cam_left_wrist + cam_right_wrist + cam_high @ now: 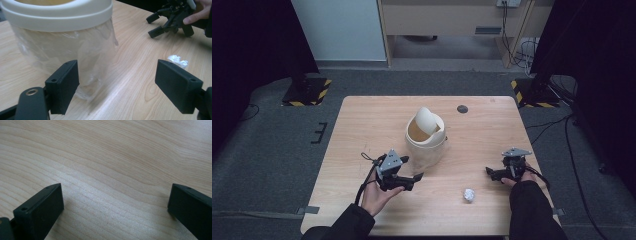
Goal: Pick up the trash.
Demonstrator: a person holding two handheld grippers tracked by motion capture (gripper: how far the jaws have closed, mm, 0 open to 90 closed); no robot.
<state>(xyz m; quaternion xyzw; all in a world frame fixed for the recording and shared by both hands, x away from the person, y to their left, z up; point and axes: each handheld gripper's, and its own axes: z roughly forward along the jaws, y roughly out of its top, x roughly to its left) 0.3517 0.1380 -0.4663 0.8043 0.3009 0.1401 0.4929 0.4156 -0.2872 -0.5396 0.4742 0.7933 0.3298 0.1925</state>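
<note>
Paper ball (469,194), small, white and crumpled, is lying on the table (362,120) near the front edge, so nothing's binned yet. Left gripper (412,178) and right gripper (493,173) are both hovering spread wide, holding nothing. Farther back, the cream bin (426,142) is sitting with its swing lid tipped and a clear liner inside.
</note>
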